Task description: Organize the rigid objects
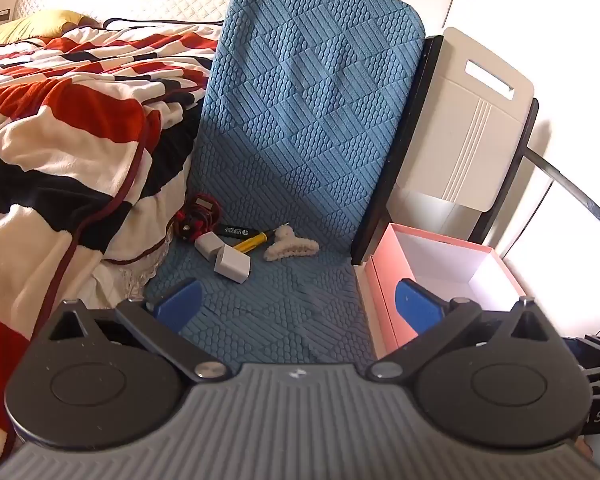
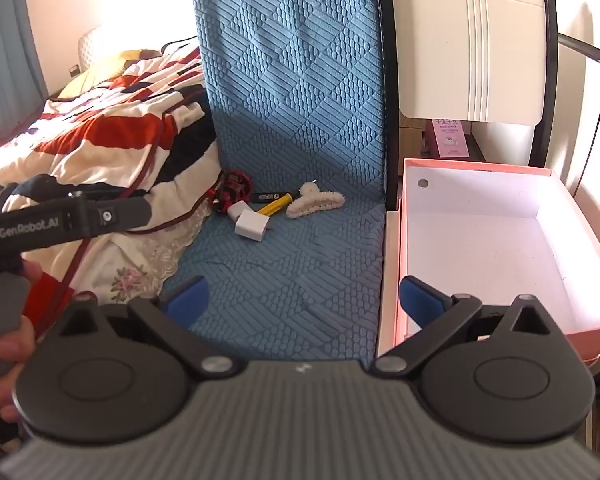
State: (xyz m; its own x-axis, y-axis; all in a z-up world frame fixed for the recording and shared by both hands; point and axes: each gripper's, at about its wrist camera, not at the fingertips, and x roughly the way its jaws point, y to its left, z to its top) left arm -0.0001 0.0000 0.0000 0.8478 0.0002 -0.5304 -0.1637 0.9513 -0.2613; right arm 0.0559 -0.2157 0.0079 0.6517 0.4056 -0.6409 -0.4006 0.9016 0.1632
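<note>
Small objects lie at the back of a blue textured chair seat [image 1: 284,312]: two white charger cubes [image 1: 232,264], a yellow-and-black pen-like tool [image 1: 252,242], a cream fuzzy hair claw [image 1: 290,245] and a red-and-black coiled gadget [image 1: 196,216]. They also show in the right wrist view: the chargers [image 2: 252,226], the tool [image 2: 276,204], the claw [image 2: 316,202], the gadget [image 2: 232,194]. An open pink box [image 2: 480,236] with a white inside stands right of the chair. My left gripper [image 1: 298,308] and right gripper [image 2: 306,300] are both open and empty, well short of the objects.
A bed with a red, white and black blanket [image 1: 68,132] borders the chair on the left. A white folding chair back [image 1: 472,120] stands behind the pink box [image 1: 452,268]. The left gripper's body [image 2: 60,220] and the hand holding it show at the right wrist view's left edge.
</note>
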